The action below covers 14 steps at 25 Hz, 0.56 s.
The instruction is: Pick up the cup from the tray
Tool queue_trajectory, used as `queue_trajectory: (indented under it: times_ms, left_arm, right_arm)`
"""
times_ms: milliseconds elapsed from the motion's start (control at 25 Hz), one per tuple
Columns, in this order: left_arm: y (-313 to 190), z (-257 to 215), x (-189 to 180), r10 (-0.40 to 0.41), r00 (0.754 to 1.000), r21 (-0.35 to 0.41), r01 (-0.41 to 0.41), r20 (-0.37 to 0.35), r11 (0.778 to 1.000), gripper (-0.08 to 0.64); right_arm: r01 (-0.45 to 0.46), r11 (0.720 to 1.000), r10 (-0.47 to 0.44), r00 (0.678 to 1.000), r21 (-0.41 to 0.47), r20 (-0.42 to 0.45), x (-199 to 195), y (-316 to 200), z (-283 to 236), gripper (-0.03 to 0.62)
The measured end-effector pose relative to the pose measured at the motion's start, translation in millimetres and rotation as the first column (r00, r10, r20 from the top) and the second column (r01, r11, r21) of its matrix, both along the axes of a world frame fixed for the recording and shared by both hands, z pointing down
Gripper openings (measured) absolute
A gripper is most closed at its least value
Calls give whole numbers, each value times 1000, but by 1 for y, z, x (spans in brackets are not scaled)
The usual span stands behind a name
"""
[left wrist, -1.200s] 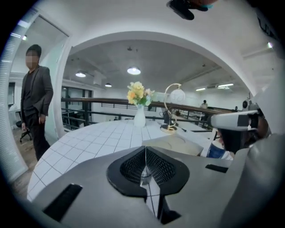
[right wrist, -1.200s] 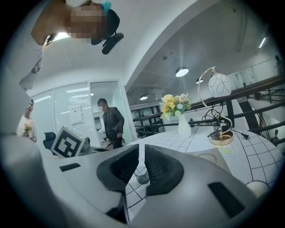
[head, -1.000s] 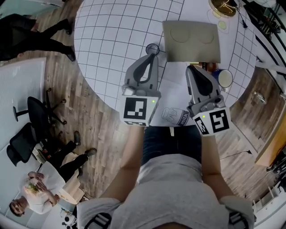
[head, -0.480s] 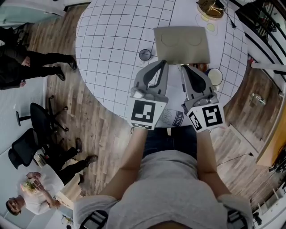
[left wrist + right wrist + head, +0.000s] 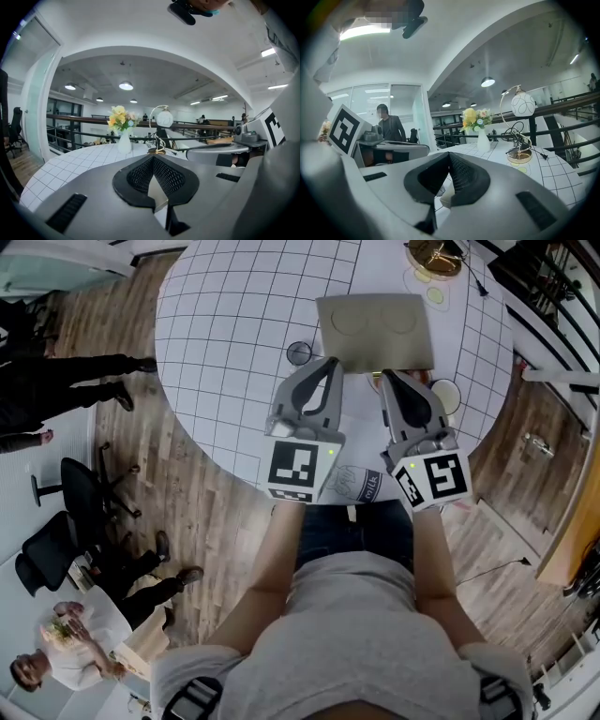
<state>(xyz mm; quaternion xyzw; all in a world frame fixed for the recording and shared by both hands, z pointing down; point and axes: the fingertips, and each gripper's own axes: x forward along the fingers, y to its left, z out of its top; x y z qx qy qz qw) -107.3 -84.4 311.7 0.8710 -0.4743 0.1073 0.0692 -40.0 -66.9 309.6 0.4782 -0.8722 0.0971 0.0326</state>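
- White gridded round desk [image 5: 234,315]: it fills the upper half of the head view, and I stand at its near edge with both arms held out over it.
- Grey-brown flat tray [image 5: 375,329]: it lies on the desk just beyond my two tools. Two round hollows show in it, and I see nothing standing in either.
- My left tongs [image 5: 330,362]: they are pressed fully together with nothing between them, and their tip hangs over the tray's near left corner.
- My right tongs [image 5: 386,376]: in their own view the pads meet at the tip, so they are closed and empty too. They hover at the tray's near edge, right of the left pair.
- The cup [image 5: 446,396]: it is small and pale, and its round mouth faces up, so I take it to be upright. It sits just right of my right tongs, off the tray's near right corner rather than in a hollow, as far as I can tell. My tool hides part of it.
- Step in hand, as I judge it: the approach, with no grasp begun.
- Next move, as I judge it: spread the right tongs, swing them right over the cup, lower them astride its wall, then close gently.
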Motion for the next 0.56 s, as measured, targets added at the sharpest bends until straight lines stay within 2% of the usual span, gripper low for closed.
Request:
queue_trajectory:
  times_ms: [560]
  left_arm:
    - [-10,0,-19,-46,999,6,46,4,999,8]
  right_arm:
    - [17,999,-17,1000,32,-15,-8,-12,-10,9]
